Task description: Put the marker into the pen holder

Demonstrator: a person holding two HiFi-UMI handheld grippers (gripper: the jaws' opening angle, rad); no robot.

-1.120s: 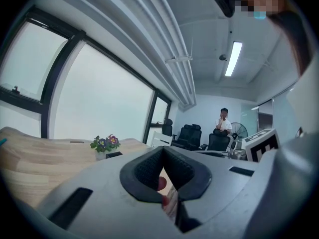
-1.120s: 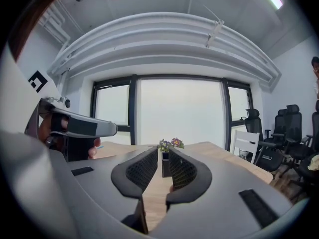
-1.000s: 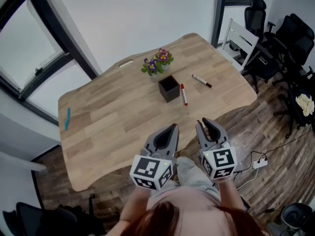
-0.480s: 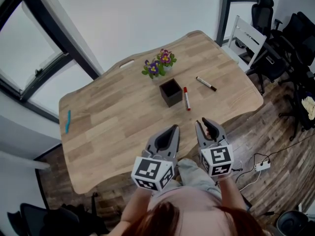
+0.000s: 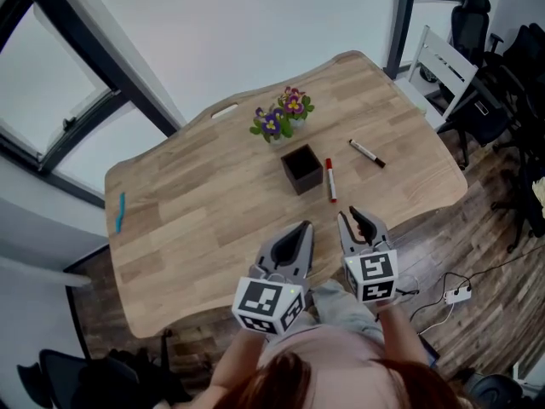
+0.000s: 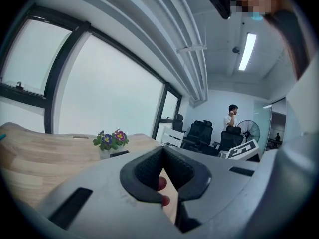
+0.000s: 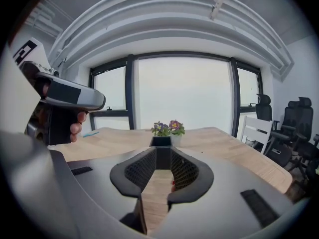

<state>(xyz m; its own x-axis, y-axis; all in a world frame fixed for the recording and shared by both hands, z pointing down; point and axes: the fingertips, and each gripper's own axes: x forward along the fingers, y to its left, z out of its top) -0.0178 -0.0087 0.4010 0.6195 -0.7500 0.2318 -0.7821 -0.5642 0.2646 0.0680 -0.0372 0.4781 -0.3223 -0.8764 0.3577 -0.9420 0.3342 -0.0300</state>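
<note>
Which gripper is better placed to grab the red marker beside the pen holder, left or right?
Right. The right gripper is nearer the red marker, right of the pen holder; its jaws have just been opening and stand apart, empty. The left gripper looks shut.

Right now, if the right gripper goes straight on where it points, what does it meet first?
Probably the black pen holder, dead ahead of the right gripper, whose empty jaws have just been opening. It tilts slightly down, so it might touch the table first; depth is unclear.
</note>
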